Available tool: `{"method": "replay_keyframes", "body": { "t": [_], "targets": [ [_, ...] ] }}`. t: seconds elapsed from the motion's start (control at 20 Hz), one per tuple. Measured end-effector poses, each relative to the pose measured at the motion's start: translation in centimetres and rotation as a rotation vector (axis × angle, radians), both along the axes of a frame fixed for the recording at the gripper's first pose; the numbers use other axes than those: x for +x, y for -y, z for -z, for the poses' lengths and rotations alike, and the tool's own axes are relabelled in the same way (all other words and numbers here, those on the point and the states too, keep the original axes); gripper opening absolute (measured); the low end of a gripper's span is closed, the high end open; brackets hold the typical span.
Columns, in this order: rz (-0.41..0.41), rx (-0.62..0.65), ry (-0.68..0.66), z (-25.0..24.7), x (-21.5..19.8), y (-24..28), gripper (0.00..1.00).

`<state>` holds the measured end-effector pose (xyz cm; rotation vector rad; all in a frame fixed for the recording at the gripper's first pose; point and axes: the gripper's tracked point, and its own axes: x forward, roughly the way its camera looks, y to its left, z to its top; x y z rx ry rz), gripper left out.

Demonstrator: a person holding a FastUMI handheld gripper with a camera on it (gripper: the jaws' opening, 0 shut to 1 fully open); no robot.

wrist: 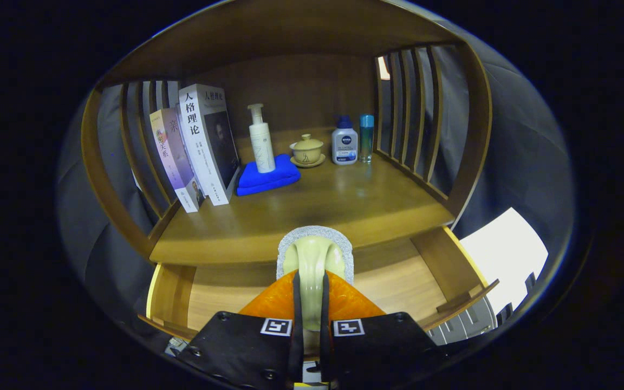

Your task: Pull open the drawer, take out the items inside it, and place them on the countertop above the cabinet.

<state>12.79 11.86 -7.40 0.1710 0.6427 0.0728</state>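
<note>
The gripper (310, 292) is closed on a brush (314, 257) by its pale handle, above the open drawer (398, 281) and just short of the countertop (312, 211). Judged light and rigid — the smooth handle may slip; grip mid-handle, clear of the pad.

1. A wooden cabinet (312, 86) with a solid back panel stood in dim, warm light.
2. Vertical slats (409, 114) closed both sides.
3. Grey booth cloth (523, 157) hung behind.
</note>
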Motion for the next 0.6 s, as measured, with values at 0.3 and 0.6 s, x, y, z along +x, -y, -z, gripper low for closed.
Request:
{"method": "replay_keyframes", "body": {
  "t": [0.3,0.6],
  "targets": [
    [-0.057,-0.039,0.069,-2.6,4.4,-0.6,0.14],
    [-0.101,-0.041,0.08,-3.3,8.8,-1.3,0.14]
  ]
}}
